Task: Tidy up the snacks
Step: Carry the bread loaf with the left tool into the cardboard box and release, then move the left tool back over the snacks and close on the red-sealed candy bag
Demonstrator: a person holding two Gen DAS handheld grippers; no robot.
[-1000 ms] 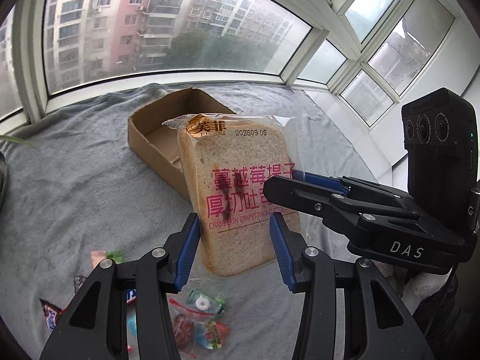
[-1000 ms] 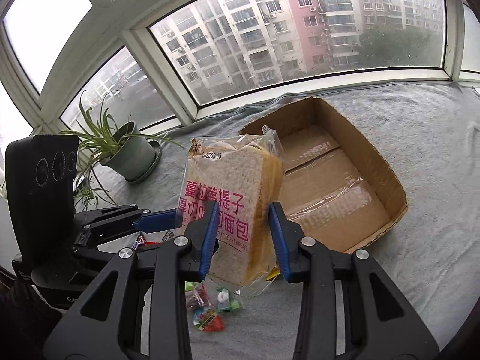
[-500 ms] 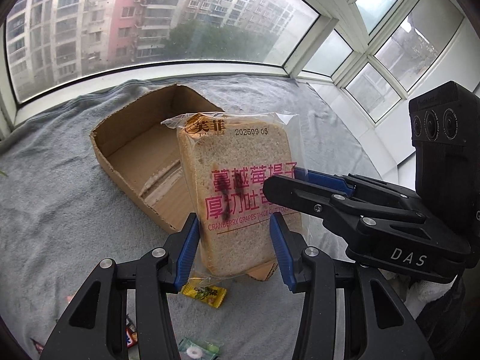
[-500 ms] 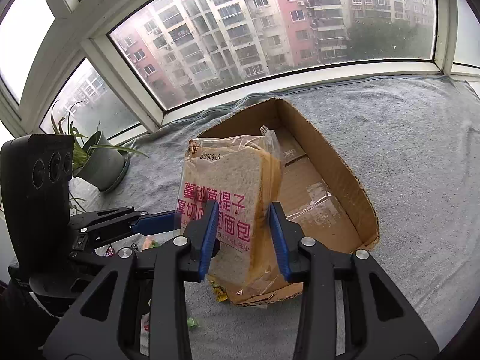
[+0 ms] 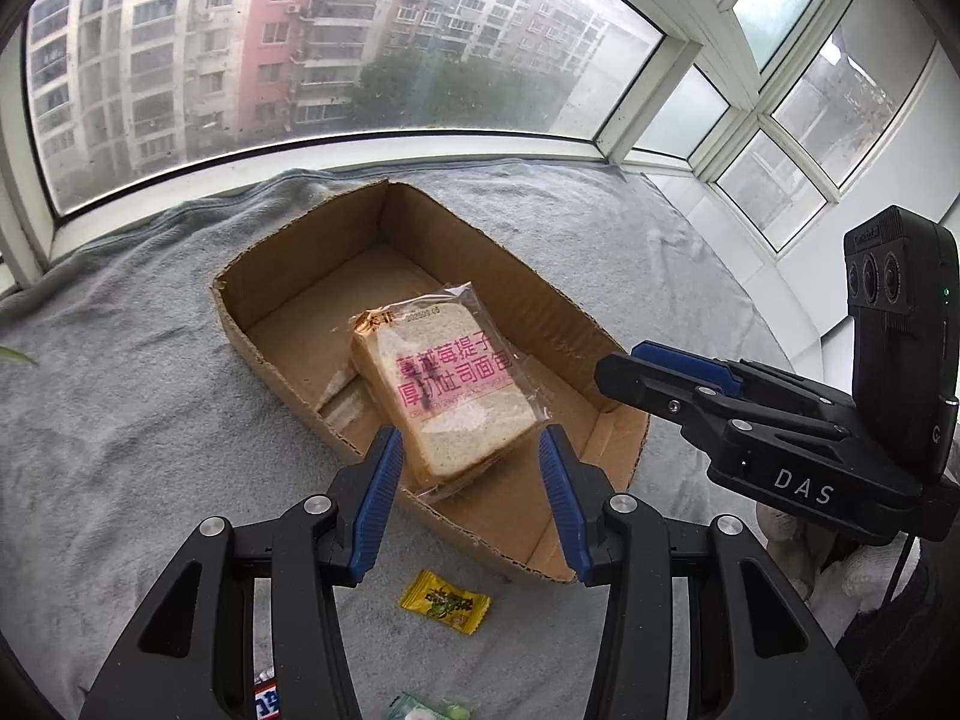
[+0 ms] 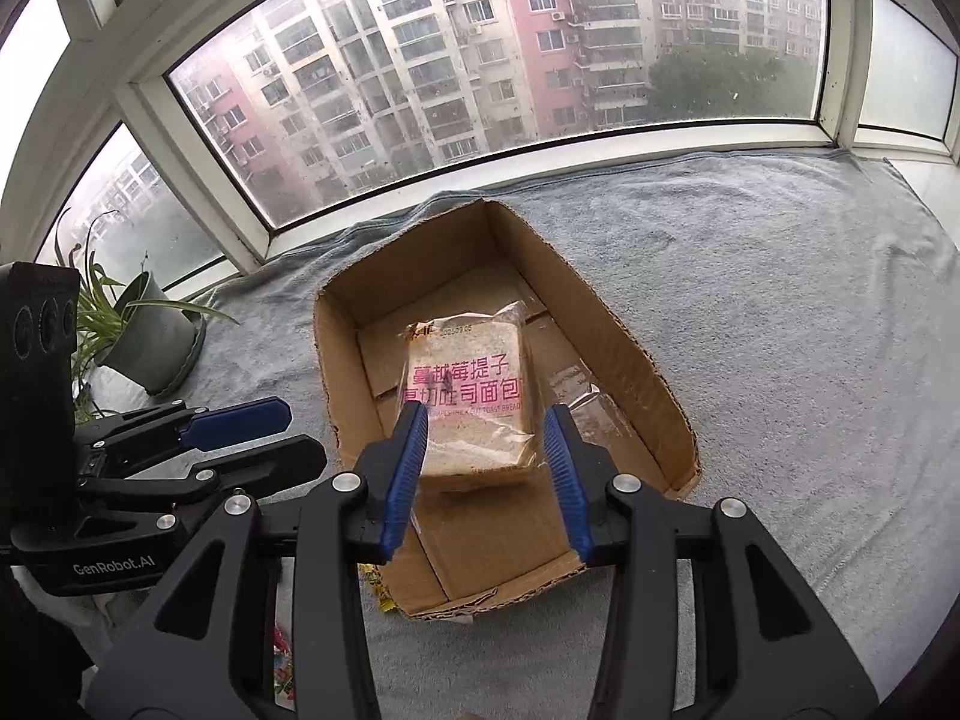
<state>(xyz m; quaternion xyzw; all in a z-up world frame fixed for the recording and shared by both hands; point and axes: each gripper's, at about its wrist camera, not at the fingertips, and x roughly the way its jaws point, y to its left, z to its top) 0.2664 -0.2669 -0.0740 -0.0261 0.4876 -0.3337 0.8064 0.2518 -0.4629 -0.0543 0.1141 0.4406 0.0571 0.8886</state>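
Observation:
A bagged slice of toast bread [image 5: 450, 390] with pink lettering lies inside the open cardboard box [image 5: 240, 330] on the grey cloth. It also shows in the right wrist view [image 6: 468, 402], inside the box [image 6: 636, 360]. My left gripper [image 5: 468, 492] is open and empty, above the box's near edge. My right gripper [image 6: 486, 468] is open and empty, just above the bread. The right gripper shows at the right of the left wrist view [image 5: 678, 372], and the left gripper at the left of the right wrist view [image 6: 240, 420].
A yellow candy [image 5: 444, 600] lies on the cloth in front of the box, with other small wrapped snacks [image 5: 420, 708] near the bottom edge. A potted plant [image 6: 150, 336] stands by the window at the left. Windows ring the far side.
Both grippers carried the bread over the box and opened. The bread now lies in the box, free of both grippers.

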